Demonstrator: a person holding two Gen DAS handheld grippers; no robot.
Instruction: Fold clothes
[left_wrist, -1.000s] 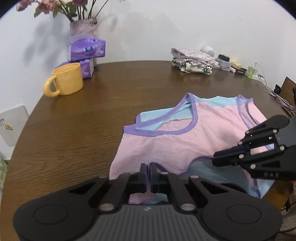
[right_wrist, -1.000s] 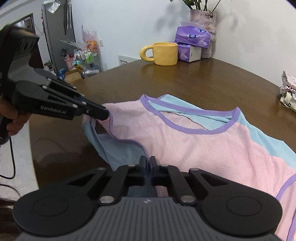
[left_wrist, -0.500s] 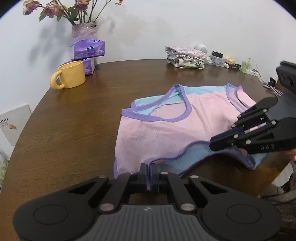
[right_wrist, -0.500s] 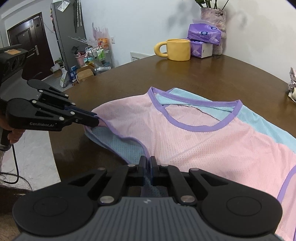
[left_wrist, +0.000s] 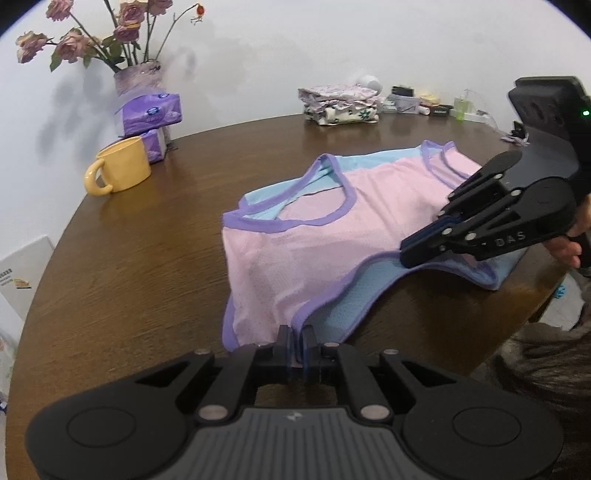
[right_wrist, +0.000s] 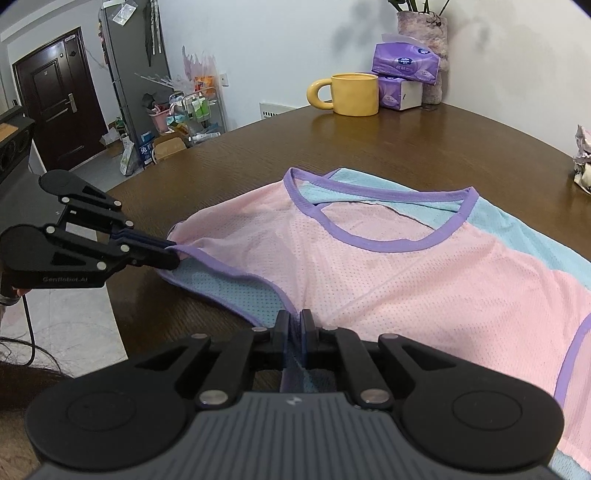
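**Vest drawn flat at the near edge, left grip starting to let go**

The pink and blue vest now lies spread on the round wooden table, closer to the near rim than it was a second ago, its neckline toward the wall and its lower part at the table's edge. Both grippers have dragged it back and smoothed it; the slack that bunched near the armhole a moment ago has mostly gone. The left gripper has a purple-trimmed corner between its fingers, but its jaws are just beginning to part, so the cloth sits there more loosely than before. The right gripper is closed tight on the trimmed edge farther along the same side, and it has barely moved.

To my eye the laying-out is done and the first fold comes next; the left hand looks ready to re-grip somewhere better. One blue corner hangs at the rim and could slip off if the vest is tugged further.

Around it: a yellow mug, purple tissue packs and a vase of dried flowers at the far left, a pile of folded floral clothes by the wall, small clutter and cables beyond. All stand well apart from the vest, so nothing blocks a fold across the middle.
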